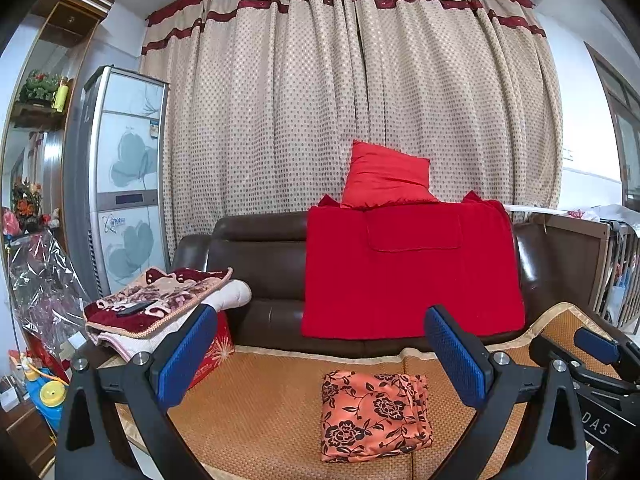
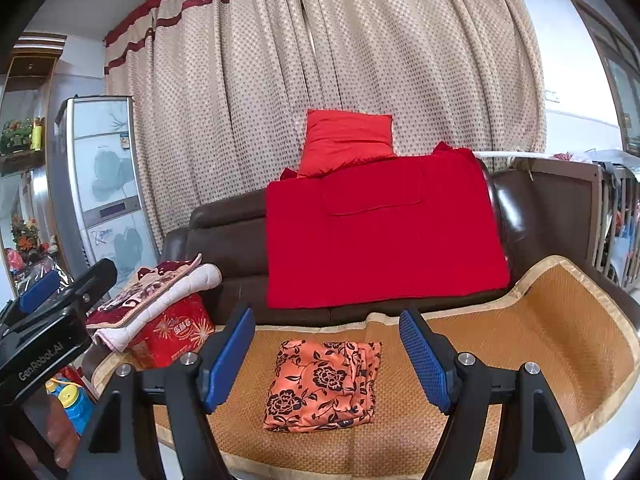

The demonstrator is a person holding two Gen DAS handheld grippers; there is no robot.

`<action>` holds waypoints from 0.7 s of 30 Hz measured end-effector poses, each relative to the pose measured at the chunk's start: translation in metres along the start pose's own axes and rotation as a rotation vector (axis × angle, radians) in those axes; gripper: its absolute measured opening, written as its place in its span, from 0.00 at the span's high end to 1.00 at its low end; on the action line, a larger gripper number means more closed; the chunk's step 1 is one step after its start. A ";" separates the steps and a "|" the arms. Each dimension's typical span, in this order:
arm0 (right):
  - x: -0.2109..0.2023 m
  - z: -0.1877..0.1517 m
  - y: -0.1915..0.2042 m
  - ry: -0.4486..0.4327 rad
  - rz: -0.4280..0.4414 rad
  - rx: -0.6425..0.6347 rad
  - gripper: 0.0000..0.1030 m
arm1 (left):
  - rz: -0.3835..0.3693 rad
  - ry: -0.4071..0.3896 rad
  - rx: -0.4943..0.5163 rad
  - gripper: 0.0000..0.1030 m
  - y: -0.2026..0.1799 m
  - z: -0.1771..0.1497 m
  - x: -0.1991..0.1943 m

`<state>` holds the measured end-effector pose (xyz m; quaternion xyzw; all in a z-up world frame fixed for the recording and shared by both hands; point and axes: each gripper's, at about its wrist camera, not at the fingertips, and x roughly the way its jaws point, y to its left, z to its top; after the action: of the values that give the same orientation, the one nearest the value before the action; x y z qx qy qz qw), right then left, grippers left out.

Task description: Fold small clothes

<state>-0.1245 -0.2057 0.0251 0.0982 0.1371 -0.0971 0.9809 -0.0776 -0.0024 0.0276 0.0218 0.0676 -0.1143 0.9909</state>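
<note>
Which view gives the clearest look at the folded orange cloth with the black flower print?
The right wrist view: the folded orange floral cloth lies whole and centred between the fingers. The left wrist view shows it whole too, but lower and off to the right.

Black tool (image 2: 326,350), blue ribbed pads (image 2: 424,360)

left gripper (image 2: 60,292) body — "genrobot.ai" | right gripper (image 1: 596,346) body — "das"
</note>
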 end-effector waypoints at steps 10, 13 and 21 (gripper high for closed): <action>0.016 -0.005 0.008 0.017 0.012 0.002 0.25 | -0.002 0.012 -0.017 0.00 0.010 -0.003 0.010; 0.020 -0.006 0.011 0.019 0.004 -0.003 0.25 | 0.001 0.014 -0.028 0.00 0.013 -0.004 0.015; 0.039 -0.006 0.014 0.036 -0.015 -0.007 0.25 | 0.016 0.053 -0.042 0.00 0.015 -0.011 0.043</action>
<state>-0.0857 -0.1974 0.0104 0.0955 0.1558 -0.1021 0.9778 -0.0341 0.0030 0.0111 0.0046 0.0963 -0.1043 0.9899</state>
